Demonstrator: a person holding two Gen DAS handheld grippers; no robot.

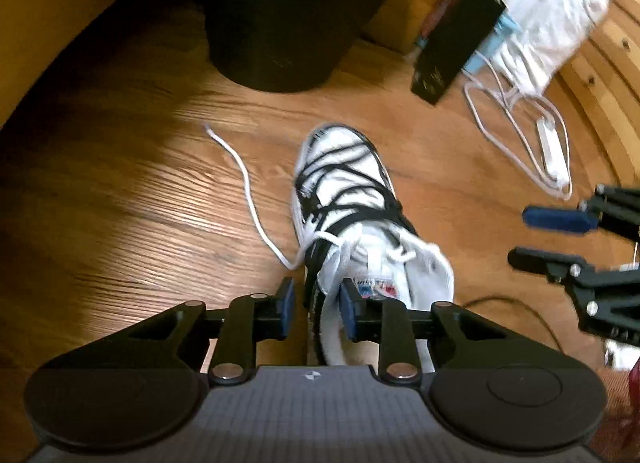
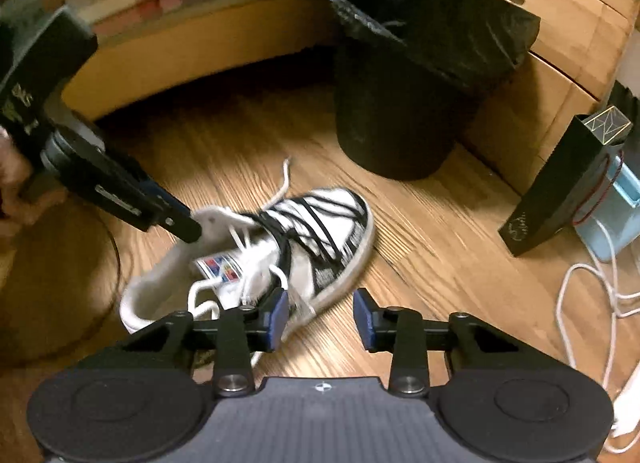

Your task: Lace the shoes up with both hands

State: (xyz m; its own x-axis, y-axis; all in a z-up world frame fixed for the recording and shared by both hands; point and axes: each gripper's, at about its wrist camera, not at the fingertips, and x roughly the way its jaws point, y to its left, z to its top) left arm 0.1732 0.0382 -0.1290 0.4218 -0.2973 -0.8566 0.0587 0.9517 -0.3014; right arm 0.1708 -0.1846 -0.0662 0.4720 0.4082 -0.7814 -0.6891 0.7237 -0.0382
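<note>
A white sneaker (image 1: 348,183) with black stripes lies on the wooden floor, toe pointing away from me. Its white lace (image 1: 248,187) trails loose to the left, and more lace is bunched at the top eyelets (image 2: 250,259). My left gripper (image 1: 317,305) is shut on the padded collar at the shoe's opening; the right wrist view shows the left gripper (image 2: 188,229) biting that collar, with the sneaker (image 2: 320,231) tipped on its side. My right gripper (image 2: 320,315) stands open just beside the sole, nothing pressed between its pads. In the left wrist view the right gripper (image 1: 518,237) hangs to the shoe's right.
A black bin (image 2: 400,103) with a liner stands behind the shoe. A black box (image 2: 560,191) and white cables (image 2: 592,303) lie to the right, against wooden drawers (image 2: 560,43). A bed frame (image 2: 200,47) runs along the back. A hand (image 2: 12,183) holds the left gripper.
</note>
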